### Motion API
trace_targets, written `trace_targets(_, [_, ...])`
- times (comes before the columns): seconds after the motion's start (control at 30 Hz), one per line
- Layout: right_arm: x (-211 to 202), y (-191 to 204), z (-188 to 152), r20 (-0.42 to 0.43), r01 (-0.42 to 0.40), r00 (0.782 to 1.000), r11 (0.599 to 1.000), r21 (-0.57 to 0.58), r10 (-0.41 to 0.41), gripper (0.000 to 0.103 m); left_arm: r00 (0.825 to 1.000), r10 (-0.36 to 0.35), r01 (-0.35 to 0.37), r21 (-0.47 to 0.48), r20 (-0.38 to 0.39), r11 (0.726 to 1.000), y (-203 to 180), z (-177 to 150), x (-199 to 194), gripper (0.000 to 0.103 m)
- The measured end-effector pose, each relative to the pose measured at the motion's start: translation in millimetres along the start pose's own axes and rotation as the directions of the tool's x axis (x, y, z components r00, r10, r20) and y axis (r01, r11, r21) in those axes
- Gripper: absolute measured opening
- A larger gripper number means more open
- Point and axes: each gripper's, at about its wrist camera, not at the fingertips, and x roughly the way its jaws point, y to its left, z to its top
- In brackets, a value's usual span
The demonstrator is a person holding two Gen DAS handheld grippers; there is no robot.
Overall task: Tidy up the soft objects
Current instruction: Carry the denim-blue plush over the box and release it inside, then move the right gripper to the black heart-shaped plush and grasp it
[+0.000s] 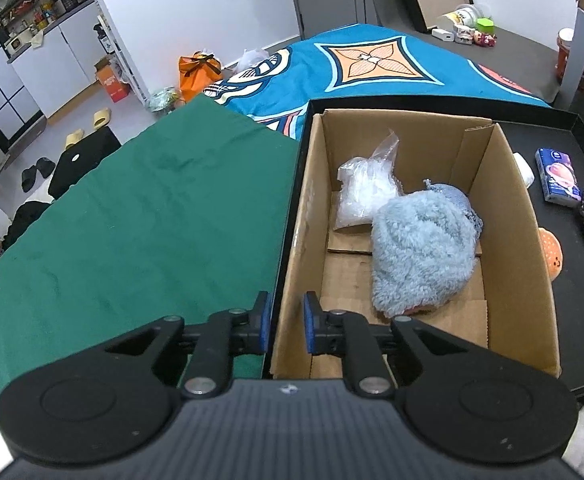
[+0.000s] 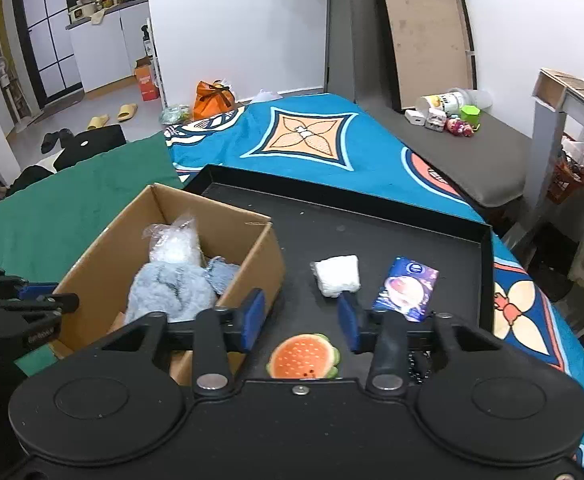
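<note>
In the left wrist view, the left tongs (image 1: 286,322) stood nearly together astride the cardboard box (image 1: 532,248) wall, lower centre. Right tongs (image 2: 300,318) gaped empty above the burger plush (image 2: 303,356); the fluffy blue cloth (image 1: 420,256) lay in the box.

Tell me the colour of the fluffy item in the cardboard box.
Light blue; the fluffy item shows best in the left wrist view.
</note>
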Motion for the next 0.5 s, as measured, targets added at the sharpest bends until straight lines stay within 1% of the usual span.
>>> trace_targets(0.17, [-1, -15, -5, -0.007, -0.002, 1.000, 1.000, 0.000, 0.002, 0.045, 1.000, 0.015, -0.015, -0.001, -0.002, 1.000, -1, 0, -2, 0.018])
trace_targets(0.27, [1, -25, -8, -0.014, 0.002, 1.000, 1.000, 0.013, -0.002, 0.047, 1.000, 0.029, -0.029, 0.008, -0.003, 1.000, -4, 1, -2, 0.023])
trace_targets(0.33, [1, -32, -11, -0.016, 0.003, 1.000, 1.000, 0.020, -0.002, 0.048, 0.999, 0.045, -0.045, 0.020, -0.004, 0.999, -6, 1, -2, 0.029])
trace_targets(0.5, [5, -49, -18, -0.019, 0.010, 1.000, 0.999, 0.035, -0.009, 0.048, 0.997, 0.073, -0.073, 0.043, 0.007, 0.996, -12, 2, -4, 0.039])
